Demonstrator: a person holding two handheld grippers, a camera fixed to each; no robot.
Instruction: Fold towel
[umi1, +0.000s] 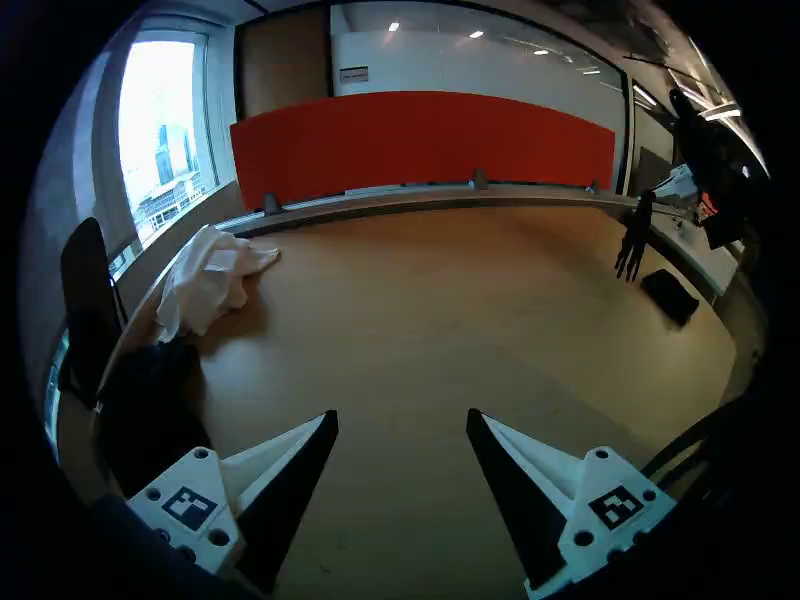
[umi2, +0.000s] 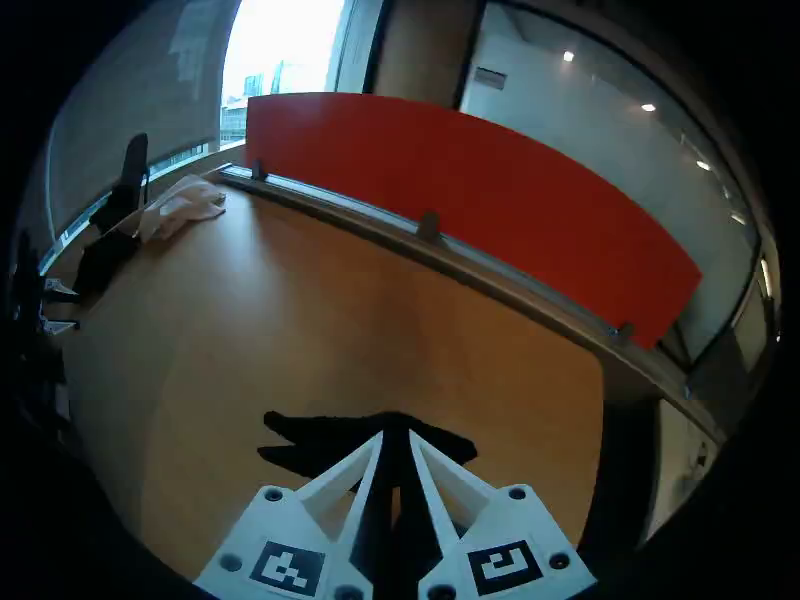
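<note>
Two fingers, left gripper (umi1: 402, 425): wide apart, holding nothing.
Fingers, right gripper (umi2: 397, 437): nearly closed over black item (umi2: 300, 440); hold unclear.
Towel (umi1: 210, 280): crumpled on wooden table (umi1: 430, 300), near left end of red partition (umi1: 420, 145).

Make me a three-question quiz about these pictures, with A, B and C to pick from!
1. Where is the white towel?
A) crumpled at the table edge near the window
B) between the jaws
C) draped over the panel

2. What colour is the long panel behind the table?
A) blue
B) red
C) green

3. How do the jaws of the left gripper stand?
A) shut on the towel
B) shut, empty
C) wide open, empty

Answers: A, it lies bunched by the window; B, it is bright red in both views; C, bare table shows between them.
</note>
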